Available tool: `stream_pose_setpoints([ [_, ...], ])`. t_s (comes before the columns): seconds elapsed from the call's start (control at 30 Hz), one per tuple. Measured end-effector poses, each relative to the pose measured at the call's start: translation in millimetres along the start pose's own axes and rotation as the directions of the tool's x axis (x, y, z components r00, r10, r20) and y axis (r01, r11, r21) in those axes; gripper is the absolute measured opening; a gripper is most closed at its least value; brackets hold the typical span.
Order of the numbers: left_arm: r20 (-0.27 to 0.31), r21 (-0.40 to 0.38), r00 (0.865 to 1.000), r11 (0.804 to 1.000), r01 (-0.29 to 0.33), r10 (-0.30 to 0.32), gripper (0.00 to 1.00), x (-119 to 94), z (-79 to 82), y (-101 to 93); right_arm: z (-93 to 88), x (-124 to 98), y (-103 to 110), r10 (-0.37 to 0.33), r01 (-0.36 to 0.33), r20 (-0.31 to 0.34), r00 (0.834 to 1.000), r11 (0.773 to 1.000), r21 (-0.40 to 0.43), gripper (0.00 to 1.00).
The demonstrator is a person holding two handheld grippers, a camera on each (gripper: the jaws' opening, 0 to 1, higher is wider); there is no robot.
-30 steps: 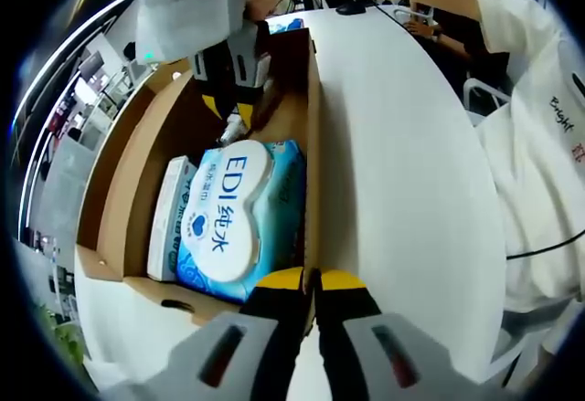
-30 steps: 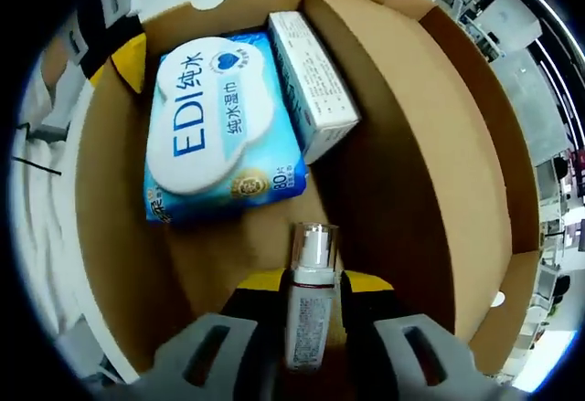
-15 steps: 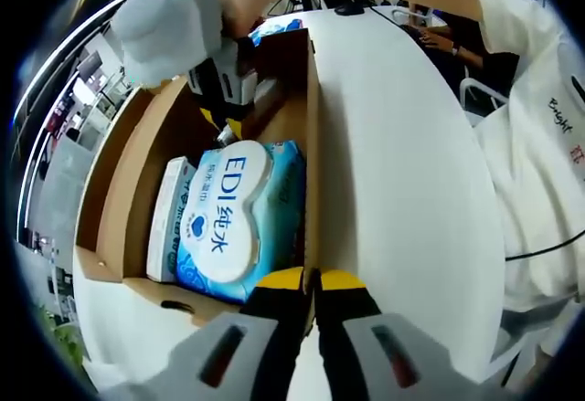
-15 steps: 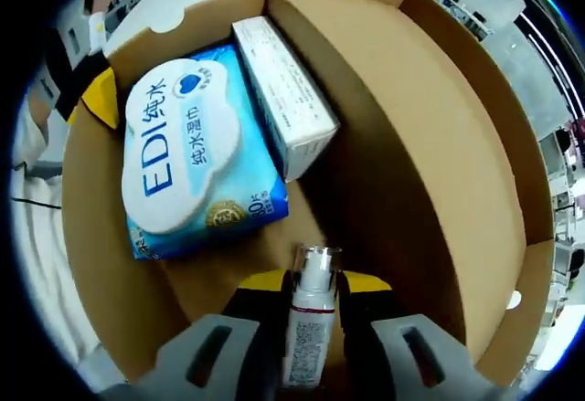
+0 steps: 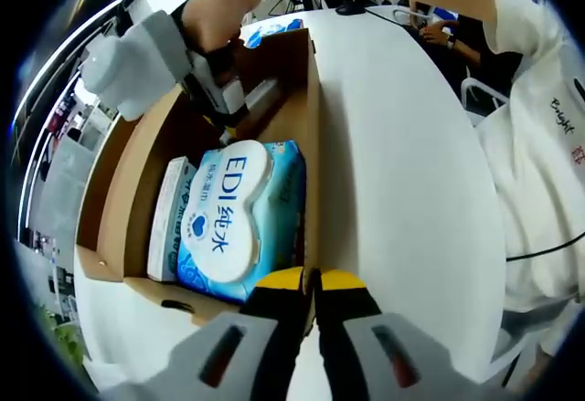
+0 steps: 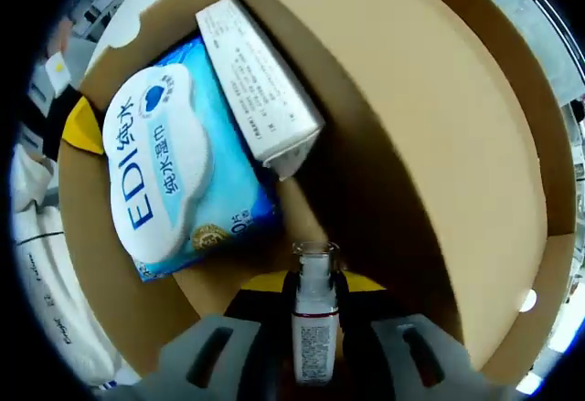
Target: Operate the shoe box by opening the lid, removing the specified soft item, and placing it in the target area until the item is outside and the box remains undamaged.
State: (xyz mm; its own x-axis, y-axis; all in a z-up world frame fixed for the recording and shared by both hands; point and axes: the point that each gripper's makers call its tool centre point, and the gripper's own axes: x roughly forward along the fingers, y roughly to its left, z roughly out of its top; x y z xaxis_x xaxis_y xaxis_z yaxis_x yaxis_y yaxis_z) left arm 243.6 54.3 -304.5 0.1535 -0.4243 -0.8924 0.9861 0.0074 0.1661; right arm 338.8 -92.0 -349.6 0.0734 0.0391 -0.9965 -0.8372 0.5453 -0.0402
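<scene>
The left gripper (image 5: 312,284) had its yellow-tipped jaws pressed together on the near end of the shoe box's (image 5: 128,168) right side wall. Just beyond them, inside the open cardboard box, a blue wet-wipes pack (image 5: 239,214) lay flat against that wall. A slim white carton (image 5: 170,218) stood on edge touching the pack's other side. Farther in, the right gripper (image 5: 222,113), held by a person's hand (image 5: 212,19), reached down into the box's far end. The box rested on a white table (image 5: 402,191).

In the right gripper view, the right gripper (image 6: 313,284) was clamped on a small clear-capped pump bottle (image 6: 314,314), upright between the jaws. Beyond it lay the wipes pack (image 6: 178,159) and carton (image 6: 256,77), touching, on the box floor (image 6: 384,182).
</scene>
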Motion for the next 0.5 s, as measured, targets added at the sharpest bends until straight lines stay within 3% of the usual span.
stream_pose_setpoints([
  [0.1,0.000,0.000,1.000,1.000,0.003,-0.003,0.03,0.1,0.1,-0.1,-1.0,-0.6,2.0,-0.030,0.030,0.008,1.000,0.999,0.015,0.19],
  [0.2,-0.006,-0.002,1.000,1.000,0.008,-0.008,0.03,0.2,0.1,-0.5,-1.5,-1.6,4.7,-0.050,0.052,0.039,0.998,0.998,-0.045,0.19],
  [0.37,-0.002,-0.003,1.000,1.000,0.003,-0.003,0.03,-0.3,-0.1,-0.7,-2.2,-1.7,4.8,-0.033,0.035,0.069,0.997,0.999,-0.026,0.18],
  [0.5,-0.007,-0.007,1.000,1.000,0.012,-0.012,0.02,-0.2,-0.3,-1.4,-2.8,-5.7,19.5,0.028,-0.012,0.146,0.989,0.994,-0.105,0.18],
])
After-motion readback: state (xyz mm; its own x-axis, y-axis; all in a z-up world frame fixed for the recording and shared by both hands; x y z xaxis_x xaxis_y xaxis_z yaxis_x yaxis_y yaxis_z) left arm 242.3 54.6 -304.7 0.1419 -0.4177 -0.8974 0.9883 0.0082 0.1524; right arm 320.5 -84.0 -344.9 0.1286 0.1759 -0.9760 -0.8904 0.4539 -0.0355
